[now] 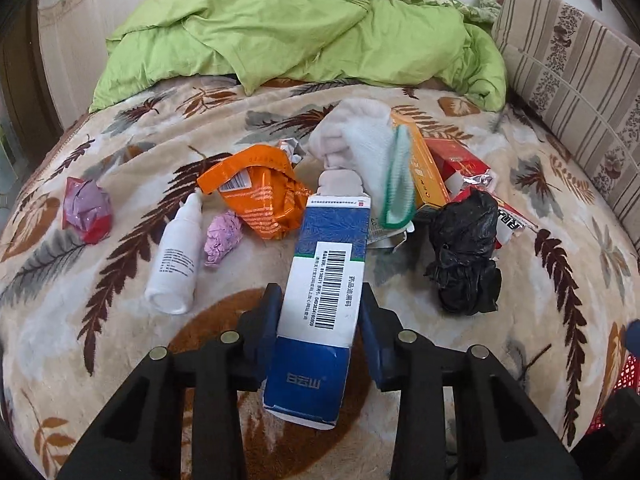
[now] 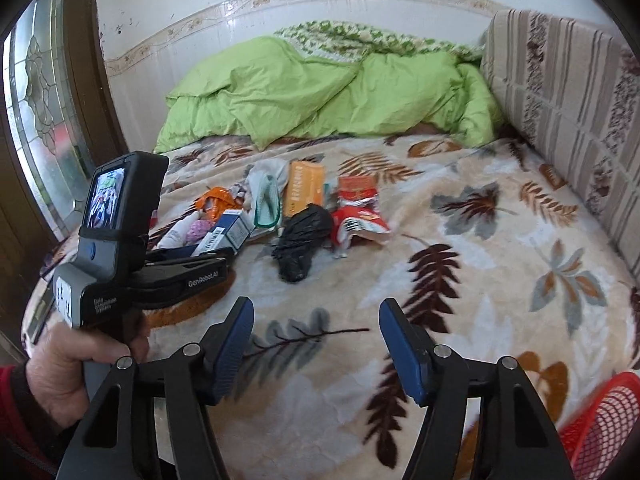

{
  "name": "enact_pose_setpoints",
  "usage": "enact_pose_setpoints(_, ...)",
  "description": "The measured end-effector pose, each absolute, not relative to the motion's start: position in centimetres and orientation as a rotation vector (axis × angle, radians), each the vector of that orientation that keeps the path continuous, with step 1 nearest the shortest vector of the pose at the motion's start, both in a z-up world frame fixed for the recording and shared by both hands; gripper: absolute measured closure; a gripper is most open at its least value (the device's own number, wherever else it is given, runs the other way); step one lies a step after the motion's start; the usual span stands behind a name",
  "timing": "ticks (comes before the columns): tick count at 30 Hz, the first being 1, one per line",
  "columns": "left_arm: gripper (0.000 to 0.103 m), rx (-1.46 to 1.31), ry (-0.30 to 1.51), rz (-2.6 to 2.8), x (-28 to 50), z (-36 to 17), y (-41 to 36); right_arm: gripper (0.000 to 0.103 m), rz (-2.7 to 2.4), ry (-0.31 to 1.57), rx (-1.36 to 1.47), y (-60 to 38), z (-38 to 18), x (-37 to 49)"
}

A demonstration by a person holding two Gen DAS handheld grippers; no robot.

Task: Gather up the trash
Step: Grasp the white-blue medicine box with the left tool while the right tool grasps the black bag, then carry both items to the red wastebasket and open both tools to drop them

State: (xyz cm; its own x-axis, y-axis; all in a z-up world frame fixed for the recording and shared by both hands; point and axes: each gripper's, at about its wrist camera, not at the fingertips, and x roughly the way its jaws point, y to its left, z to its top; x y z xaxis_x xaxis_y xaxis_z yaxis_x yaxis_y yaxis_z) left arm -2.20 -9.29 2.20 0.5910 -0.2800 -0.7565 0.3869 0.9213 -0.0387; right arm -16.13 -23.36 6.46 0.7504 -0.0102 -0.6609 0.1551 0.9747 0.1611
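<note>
- A crumpled purple-and-red wrapper [image 1: 86, 210] lies alone at the far left of the leaf-patterned blanket [image 1: 120, 320] that covers the bed.
- A white plastic bottle [image 1: 176, 260] lies on its side to the right of it, cap pointing toward the pile, with a crumpled pink paper ball [image 1: 222, 238] just beside it.
- A torn orange foil bag [image 1: 256, 196] sits behind the pink ball, barcode facing up.
- The left tongs [image 1: 320, 304] are clamped on a blue-and-white medicine box [image 1: 324, 296], their blue pads pressing both long sides; the box is tilted, its far end pointing into the pile, and from the right wrist view it is lifted off the blanket [image 2: 228, 234].
- Behind the box lies a bundle of pale socks [image 1: 352, 140] with a green-edged brush or slipper-like item [image 1: 398, 184] leaning on it; I cannot tell which it is.
- An orange-yellow carton [image 1: 424, 168] lies flat next to that, touching red-and-silver snack wrappers [image 1: 464, 168].
- A crumpled black plastic bag [image 1: 464, 256] rests in front of those wrappers, near the box's right side.
- The right tongs [image 2: 316, 344] hang over bare blanket nearer the camera, spread wide with nothing between the pads.
- A red mesh basket [image 2: 600, 420] shows at the lower right edge, beside the bed.
- A green duvet [image 2: 320, 92] is heaped at the head of the bed, against a striped cushion [image 2: 560, 92] on the right.
</note>
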Motion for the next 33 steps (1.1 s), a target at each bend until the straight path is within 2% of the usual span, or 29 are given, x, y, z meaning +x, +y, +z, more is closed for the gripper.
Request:
enact_pose_setpoints(7, 0.070, 0.099, 0.847, -0.429, -3.1, 2.8, -8.1, 0.039, -0.036, 0.839, 0.323, -25.0, 4.5, -7.9)
enact_pose_setpoints(10, 0.070, 0.083, 0.847, -0.434, -3.0, 3.1, -7.8, 0.045, -0.054, 0.892, 0.370, -25.2, 2.5, -5.6)
enact_pose_setpoints(13, 0.072, 0.077, 0.834, -0.443, -3.2, 3.4, -7.5, 0.063, -0.037, 0.929, 0.399, -25.1, 1.3, -4.4)
enact_pose_setpoints(14, 0.072, 0.079, 0.829, -0.448, -3.4, 3.5, -7.5, 0.073, -0.033, 0.927, 0.398, -25.0, 1.1, -4.2)
enact_pose_setpoints(15, 0.072, 0.080, 0.825, -0.451, -3.5, 3.6, -7.4, 0.079, -0.021, 0.932, 0.392, -24.8, 1.0, -4.1)
enact_pose_setpoints(33, 0.072, 0.035, 0.772, -0.510, -6.4, 5.4, -7.4, 0.082, -0.011, 0.793, 0.412, -25.4, 4.8, -9.8)
